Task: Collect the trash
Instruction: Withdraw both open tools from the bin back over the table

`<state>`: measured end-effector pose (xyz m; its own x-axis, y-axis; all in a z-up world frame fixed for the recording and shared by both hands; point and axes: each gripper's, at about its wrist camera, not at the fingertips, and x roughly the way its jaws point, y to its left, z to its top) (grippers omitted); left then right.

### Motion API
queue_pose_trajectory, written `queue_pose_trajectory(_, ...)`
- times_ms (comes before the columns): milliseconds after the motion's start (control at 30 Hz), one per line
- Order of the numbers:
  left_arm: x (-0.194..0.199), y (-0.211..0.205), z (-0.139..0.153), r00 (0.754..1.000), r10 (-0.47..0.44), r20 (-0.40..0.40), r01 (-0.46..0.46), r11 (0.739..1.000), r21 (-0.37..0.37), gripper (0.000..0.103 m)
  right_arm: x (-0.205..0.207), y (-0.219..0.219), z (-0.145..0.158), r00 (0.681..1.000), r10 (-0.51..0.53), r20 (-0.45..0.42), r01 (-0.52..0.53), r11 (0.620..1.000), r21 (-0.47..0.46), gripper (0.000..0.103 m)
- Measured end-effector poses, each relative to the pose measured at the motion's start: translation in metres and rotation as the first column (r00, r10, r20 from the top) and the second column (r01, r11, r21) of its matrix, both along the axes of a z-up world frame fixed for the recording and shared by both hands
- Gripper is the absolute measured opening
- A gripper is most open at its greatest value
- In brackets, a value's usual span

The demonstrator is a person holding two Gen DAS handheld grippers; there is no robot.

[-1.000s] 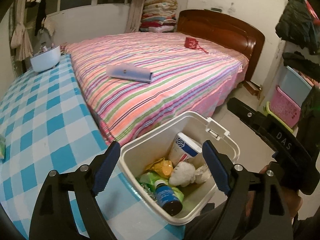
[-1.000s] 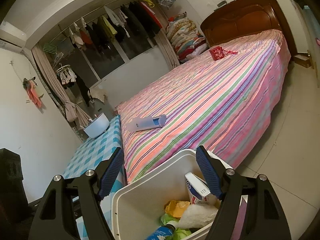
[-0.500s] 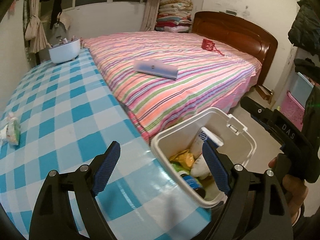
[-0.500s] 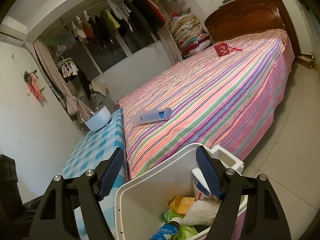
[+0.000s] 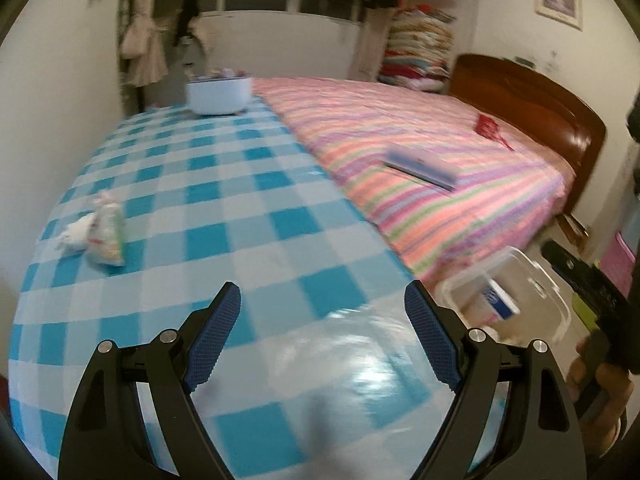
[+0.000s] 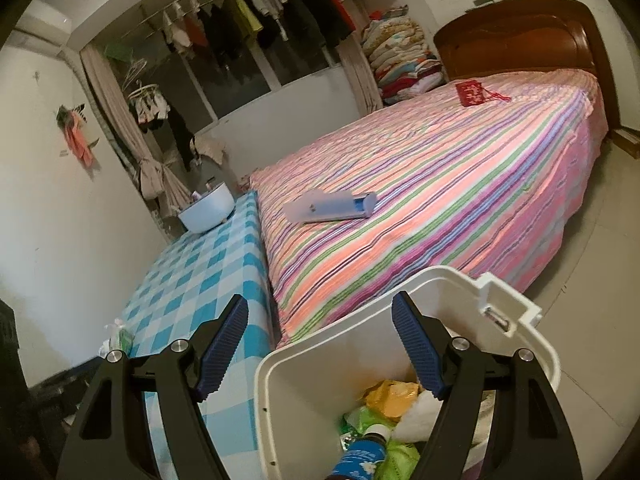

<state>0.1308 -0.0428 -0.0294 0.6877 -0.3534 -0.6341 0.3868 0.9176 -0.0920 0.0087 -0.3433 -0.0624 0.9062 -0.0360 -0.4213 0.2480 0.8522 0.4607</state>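
Observation:
A white bin (image 6: 304, 360) stands on the floor between the blue-checked table and the bed, holding a blue bottle (image 6: 356, 460), green and yellow wrappers and white tissue. My right gripper (image 6: 320, 344) hovers open over the bin's near rim, nothing between its fingers. My left gripper (image 5: 322, 334) stands open and empty above the table (image 5: 224, 208). On the table's left side lie a small green-white packet (image 5: 106, 236) and a crumpled white tissue (image 5: 76, 234). The bin (image 5: 520, 300) shows blurred at the right in the left wrist view.
A striped bed (image 6: 440, 200) runs along the table, with a pale blue case (image 6: 332, 208) and a red pouch (image 6: 472, 94) on it. A white bowl-like tub (image 5: 218, 94) sits at the table's far end. A person's hand (image 5: 600, 384) holds the other gripper at right.
My left gripper has swung left, from over the bin to over the table; the packet and tissue have come into view. The right gripper has shifted slightly over the bin.

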Motion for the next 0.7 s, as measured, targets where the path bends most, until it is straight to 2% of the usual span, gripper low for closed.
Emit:
queue_pose_trajectory(300, 0.038, 0.089, 0.012, 0.983, 0.186, 0.005, -0.186, 0.981, -0.061, 0.083, 0.025, 0.039, 0.001, 0.996, 0.080, -0.036, -0.082, 0.996, -0.044, 0.072)
queue_pose_trajectory(567, 0.074, 0.165, 0.015, 0.946, 0.325, -0.010, -0.325, 0.942, -0.079, 0.083, 0.042, 0.075, -0.002, 0.988, 0.141, -0.069, -0.145, 0.987, -0.064, 0.072)
queue_pose_trajectory(700, 0.091, 0.201, 0.014, 0.920, 0.390, -0.037, -0.392, 0.913, -0.113, 0.083, 0.049, 0.091, -0.005, 0.983, 0.160, -0.085, -0.166, 0.984, -0.070, 0.072)
